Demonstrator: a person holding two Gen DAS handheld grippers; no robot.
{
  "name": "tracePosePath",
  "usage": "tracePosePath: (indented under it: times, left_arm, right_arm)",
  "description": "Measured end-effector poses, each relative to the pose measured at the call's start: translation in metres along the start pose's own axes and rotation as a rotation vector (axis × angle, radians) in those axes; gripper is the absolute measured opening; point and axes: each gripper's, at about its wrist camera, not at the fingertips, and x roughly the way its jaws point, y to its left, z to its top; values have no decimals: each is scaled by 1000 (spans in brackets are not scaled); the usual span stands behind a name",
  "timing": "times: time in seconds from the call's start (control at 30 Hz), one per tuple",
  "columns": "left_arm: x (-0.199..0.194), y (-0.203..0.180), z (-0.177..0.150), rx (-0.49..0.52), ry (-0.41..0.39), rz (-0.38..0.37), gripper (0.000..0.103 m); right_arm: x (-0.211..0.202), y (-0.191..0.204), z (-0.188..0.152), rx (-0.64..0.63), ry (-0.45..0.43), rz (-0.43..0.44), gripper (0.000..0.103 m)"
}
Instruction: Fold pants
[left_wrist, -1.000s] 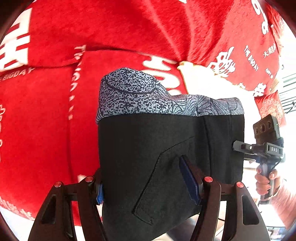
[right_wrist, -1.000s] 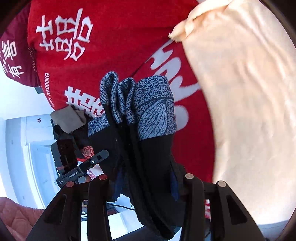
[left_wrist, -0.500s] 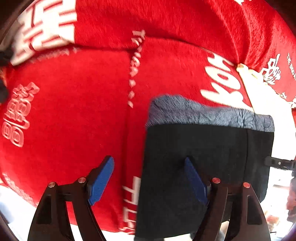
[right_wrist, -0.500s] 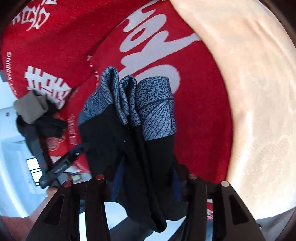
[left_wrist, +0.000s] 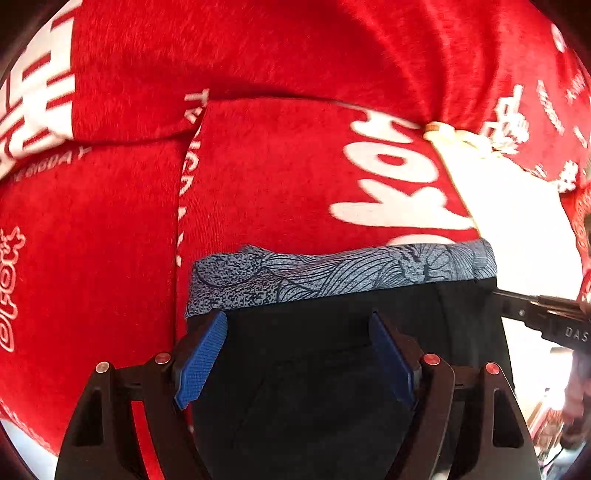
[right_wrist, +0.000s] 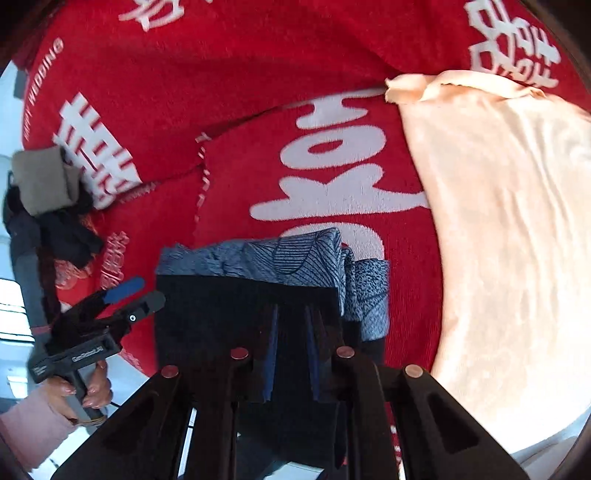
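Note:
The folded black pants with a blue-grey patterned waistband lie on the red blanket. My left gripper is open, its blue pads spread above the pants' left part. In the right wrist view the pants lie flat with the waistband far from me. My right gripper is shut on the pants' near edge, cloth pinched between its pads. The left gripper shows at the left of the pants, held by a hand.
A peach cloth covers the bed to the right of the pants, and it shows in the left wrist view. A beige and dark bundle of clothes lies at the far left. The blanket's near edge drops to a white floor.
The pants came down from hanging in the air to lying flat on the blanket. My left gripper, off to the left half a second ago, is now over the pants. The right gripper stayed shut.

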Motion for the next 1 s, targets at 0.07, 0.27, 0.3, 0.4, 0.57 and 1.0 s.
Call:
tracePosePath:
  times: [0.07,0.27,0.3,0.4,0.57,1.0]
  left_arm:
    - [4,6,2,-25,-8,10,93]
    - [-10,13,-7,-50,41,45,96]
    - [-17,12,-16,-39,43,54,96]
    - [-26,7,-41,-13,72,83,96]
    - [-46,-4,-78,-4,142,115,96]
    - [-114,-27,-97,45,144,184,96]
  right_arm:
    - [19,-1,1,-15,24,-50,12]
    - [31,-27,5,70,-4,15,0]
    - [29,-28,4,74,-3,21,0]
    - [16,-21,-9,51,11,-9,6]
    - [2,-7,-59,-7,64,-81,7]
    - [-38,3,-109,137,113,-127,61]
